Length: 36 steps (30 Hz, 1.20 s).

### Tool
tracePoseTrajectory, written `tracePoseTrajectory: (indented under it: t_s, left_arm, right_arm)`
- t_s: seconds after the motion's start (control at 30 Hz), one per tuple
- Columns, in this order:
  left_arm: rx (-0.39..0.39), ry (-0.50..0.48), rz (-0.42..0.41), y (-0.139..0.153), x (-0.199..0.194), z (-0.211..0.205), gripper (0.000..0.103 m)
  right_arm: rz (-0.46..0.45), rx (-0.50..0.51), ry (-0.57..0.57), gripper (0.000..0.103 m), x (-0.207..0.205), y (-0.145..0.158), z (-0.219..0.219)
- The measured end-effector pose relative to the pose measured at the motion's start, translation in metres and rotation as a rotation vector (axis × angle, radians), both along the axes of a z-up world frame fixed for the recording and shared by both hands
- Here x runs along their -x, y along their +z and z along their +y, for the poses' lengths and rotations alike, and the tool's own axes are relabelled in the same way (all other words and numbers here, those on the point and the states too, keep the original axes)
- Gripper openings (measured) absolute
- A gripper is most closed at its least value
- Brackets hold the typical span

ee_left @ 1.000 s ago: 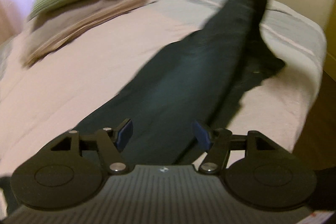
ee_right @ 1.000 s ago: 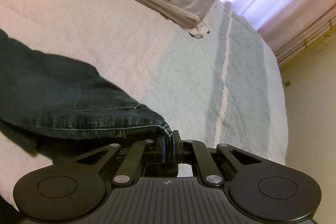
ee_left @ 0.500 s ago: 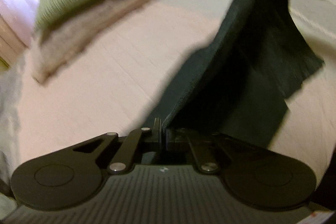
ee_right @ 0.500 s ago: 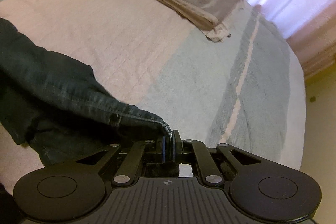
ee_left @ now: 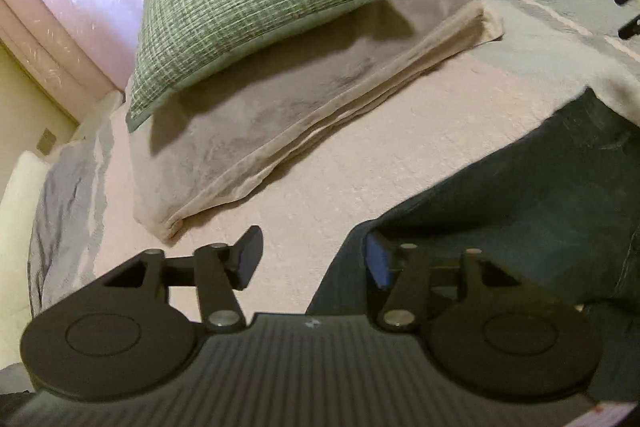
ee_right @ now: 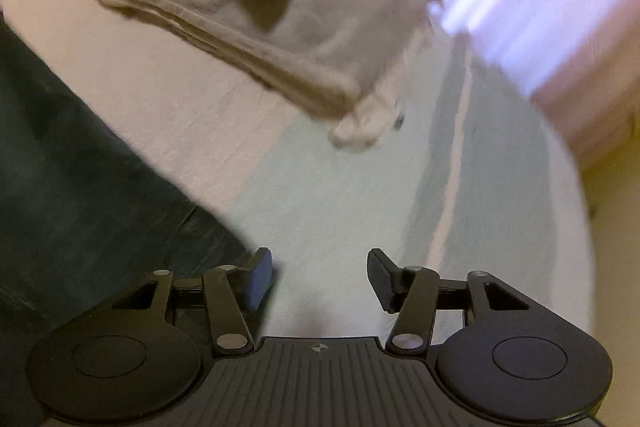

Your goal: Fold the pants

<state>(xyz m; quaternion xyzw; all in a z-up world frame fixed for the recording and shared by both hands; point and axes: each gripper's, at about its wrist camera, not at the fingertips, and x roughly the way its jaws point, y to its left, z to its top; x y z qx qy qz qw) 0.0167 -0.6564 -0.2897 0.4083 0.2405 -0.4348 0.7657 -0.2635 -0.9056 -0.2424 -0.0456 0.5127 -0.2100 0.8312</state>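
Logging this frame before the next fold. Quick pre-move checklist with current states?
1. Left gripper open, nothing between the fingers: ok.
2. Right gripper open, nothing between the fingers: ok.
3. Pants down on the bed, not hanging from either gripper: ok.
4. Pants lying flat and aligned for the next fold: cannot tell, only part of them shows in either view.
5. Pants apart from the blanket and pillow: ok, bare bed lies between.
6. Right view sharp enough to pick a grasp point: not ok, blurred.
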Motion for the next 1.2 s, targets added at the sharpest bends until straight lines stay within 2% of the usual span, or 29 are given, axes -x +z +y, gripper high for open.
tracePoseTrajectory:
  t_s: [0.07, 0.2, 0.33, 0.47, 0.6, 0.7, 0.73, 0.8, 0.83, 0.87, 0.9, 0.93, 1.0, 1.07, 1.13, 1.2]
  left_arm:
    - [-0.02, -0.019, -0.013, -0.013, 0.018, 0.016, 0.053]
    - [-0.088, -0.026, 0.048, -0.041, 0.022, 0.028, 0.054]
    - [-0.053, -0.045, 0.068, -0.025, 0.022, 0.008, 0.053]
    - [-0.001, -0.185, 0.069, 0.002, 0.044, -0.03, 0.055]
    - [-0.02, -0.375, 0.193, -0.009, 0.081, -0.081, 0.055]
    - [-0.047, -0.481, 0.301, -0.036, 0.113, -0.117, 0.055]
    - [-0.065, -0.517, 0.313, -0.047, 0.124, -0.128, 0.055]
    - [-0.093, -0.562, 0.294, -0.068, 0.142, -0.145, 0.055]
    - [-0.106, -0.571, 0.301, -0.078, 0.148, -0.151, 0.055]
    - [-0.118, -0.576, 0.316, -0.086, 0.153, -0.156, 0.055]
    - [-0.126, -0.573, 0.324, -0.093, 0.156, -0.158, 0.055]
    - [-0.132, -0.568, 0.326, -0.097, 0.161, -0.157, 0.055]
    - [-0.136, -0.554, 0.343, -0.1, 0.164, -0.156, 0.055]
    - [-0.131, -0.534, 0.361, -0.1, 0.166, -0.156, 0.055]
    - [-0.112, -0.539, 0.356, -0.094, 0.168, -0.155, 0.055]
    - [-0.09, -0.54, 0.354, -0.089, 0.168, -0.16, 0.055]
  right_arm:
    - [-0.01, -0.074, -0.047, 0.052, 0.034, -0.011, 0.012]
    - [-0.01, -0.258, -0.187, 0.053, 0.111, -0.041, 0.044]
    - [-0.066, -0.414, -0.371, 0.056, 0.173, -0.061, 0.069]
    - [-0.192, -0.48, -0.462, 0.056, 0.204, -0.065, 0.095]
    - [-0.338, -0.519, -0.448, 0.056, 0.2, -0.064, 0.105]
    - [-0.384, -0.478, -0.381, 0.056, 0.179, -0.067, 0.095]
    - [-0.399, -0.482, -0.365, 0.056, 0.169, -0.071, 0.088]
    - [-0.371, -0.492, -0.334, 0.055, 0.146, -0.088, 0.073]
    - [-0.356, -0.49, -0.316, 0.053, 0.137, -0.095, 0.067]
    - [-0.346, -0.494, -0.292, 0.044, 0.128, -0.101, 0.062]
    - [-0.325, -0.514, -0.284, 0.027, 0.121, -0.106, 0.06]
    - [-0.291, -0.532, -0.291, 0.024, 0.115, -0.11, 0.057]
    - [-0.285, -0.566, -0.291, 0.013, 0.113, -0.109, 0.056]
    - [-0.283, -0.552, -0.3, 0.01, 0.115, -0.098, 0.057]
    - [-0.321, -0.502, -0.337, 0.01, 0.121, -0.079, 0.048]
    - [-0.365, -0.504, -0.369, 0.011, 0.122, -0.073, 0.032]
